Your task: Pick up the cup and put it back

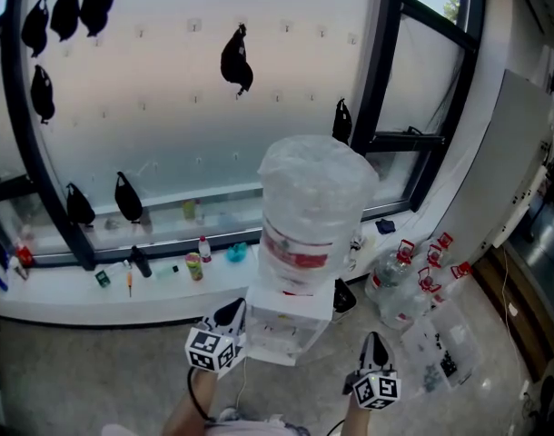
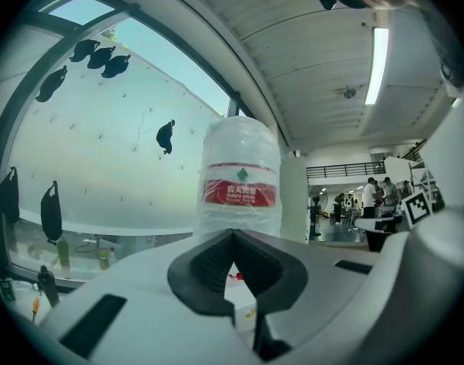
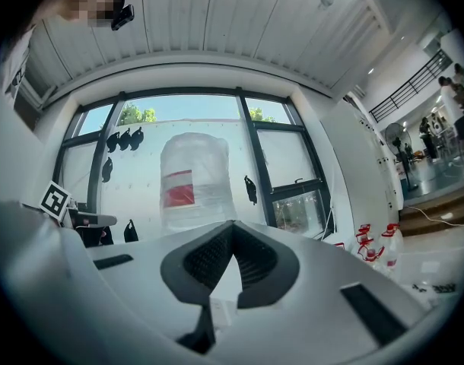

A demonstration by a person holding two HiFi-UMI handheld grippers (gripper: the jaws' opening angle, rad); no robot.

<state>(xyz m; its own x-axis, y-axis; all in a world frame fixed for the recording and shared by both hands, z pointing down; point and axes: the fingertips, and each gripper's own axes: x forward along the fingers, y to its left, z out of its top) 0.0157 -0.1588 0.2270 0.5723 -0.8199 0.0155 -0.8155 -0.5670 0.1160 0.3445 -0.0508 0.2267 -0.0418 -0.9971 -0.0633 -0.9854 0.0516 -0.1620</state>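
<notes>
Big frosted window (image 1: 186, 107) with black bird-shaped things stuck on it fills the background. The white ledge (image 1: 68, 289) under it carries a row of small bottles and odds and ends. Right in front of that stands the water dispenser (image 1: 291, 325), topped by a large plastic-wrapped bottle (image 1: 313, 198) with a red label. To the dispenser's right, a bunch of spare water jugs (image 1: 413, 275) sit on the floor.

Your left hand-held gripper (image 1: 230, 314) is just beside the dispenser's front left corner, jaws pressed together with nothing in them. Your right hand-held gripper (image 1: 375, 345) hangs off the dispenser's front right, a little apart from it, also closed and empty (both are aimed at the dispenser, with the big bottle dead ahead in each gripper view).

As for the cup, I honestly can't pick it out in any view.
</notes>
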